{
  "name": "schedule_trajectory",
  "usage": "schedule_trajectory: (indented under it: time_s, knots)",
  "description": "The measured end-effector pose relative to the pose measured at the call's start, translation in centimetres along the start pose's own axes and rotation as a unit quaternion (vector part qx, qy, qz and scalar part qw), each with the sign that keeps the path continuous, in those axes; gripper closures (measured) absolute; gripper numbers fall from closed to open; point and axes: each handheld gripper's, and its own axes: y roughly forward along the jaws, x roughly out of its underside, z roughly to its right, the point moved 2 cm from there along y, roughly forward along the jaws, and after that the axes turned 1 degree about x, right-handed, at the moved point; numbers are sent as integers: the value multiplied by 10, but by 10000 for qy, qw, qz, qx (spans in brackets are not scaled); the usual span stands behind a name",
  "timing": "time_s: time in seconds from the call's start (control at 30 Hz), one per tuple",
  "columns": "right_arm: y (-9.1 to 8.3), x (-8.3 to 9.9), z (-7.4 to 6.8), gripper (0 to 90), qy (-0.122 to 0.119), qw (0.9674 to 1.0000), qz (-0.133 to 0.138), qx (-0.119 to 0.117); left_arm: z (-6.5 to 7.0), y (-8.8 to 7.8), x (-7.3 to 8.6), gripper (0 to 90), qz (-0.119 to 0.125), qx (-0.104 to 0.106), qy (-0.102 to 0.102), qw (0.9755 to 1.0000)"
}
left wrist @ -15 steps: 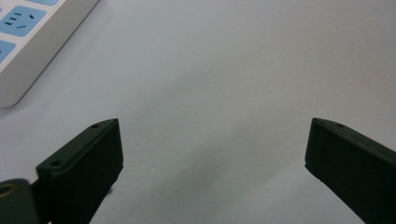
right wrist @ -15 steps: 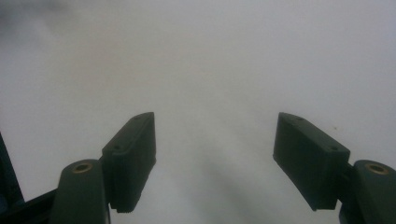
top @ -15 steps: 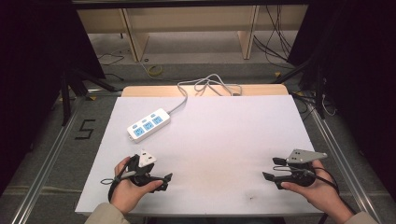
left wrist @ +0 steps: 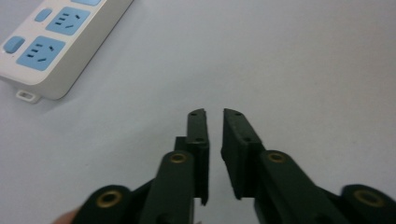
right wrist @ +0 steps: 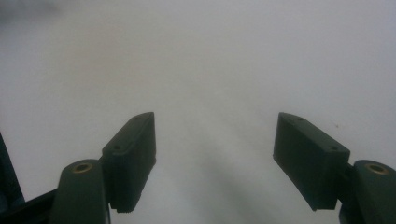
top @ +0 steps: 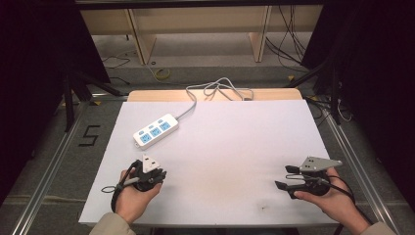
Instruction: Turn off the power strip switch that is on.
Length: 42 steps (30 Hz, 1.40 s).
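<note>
left gripper (left wrist: 215,114) jaws nearly closed, empty, near power strip (left wrist: 56,42); right gripper (right wrist: 215,140) wide

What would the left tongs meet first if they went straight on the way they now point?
Probably nothing: the left tongs aim along bare white table, and the power strip lies left of that line, though depth is unclear.

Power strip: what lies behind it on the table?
Behind the power strip its grey cable coils over the table's wooden far edge. Its plug end cannot be made out.
</note>
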Motion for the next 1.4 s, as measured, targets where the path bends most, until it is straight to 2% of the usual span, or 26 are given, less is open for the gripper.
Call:
schedule_trajectory:
  time_s: [0.07,0.1,0.4,0.63,1.17,1.4]
  knots:
    - [0,0,0,303,-5,10000,-3,-8,-1,-1,0,896,-34,28,-33,10000]
    - [0,0,0,303,0,10000,1,-11,-1,-1,0,896,2,18,-122,9999]
    - [1,-1,-1,303,-30,10000,-26,-7,-12,3,-14,899,116,-81,-229,9996]
    - [2,-1,-1,303,-18,10000,-47,-1,-20,5,-16,899,128,-166,-344,9992]
    - [3,-1,-1,303,-11,10000,-43,-6,-37,17,-27,900,39,-416,-405,9983]
    - [3,-1,-1,302,-8,10000,-40,-5,-44,19,-32,900,75,-510,-450,9977]
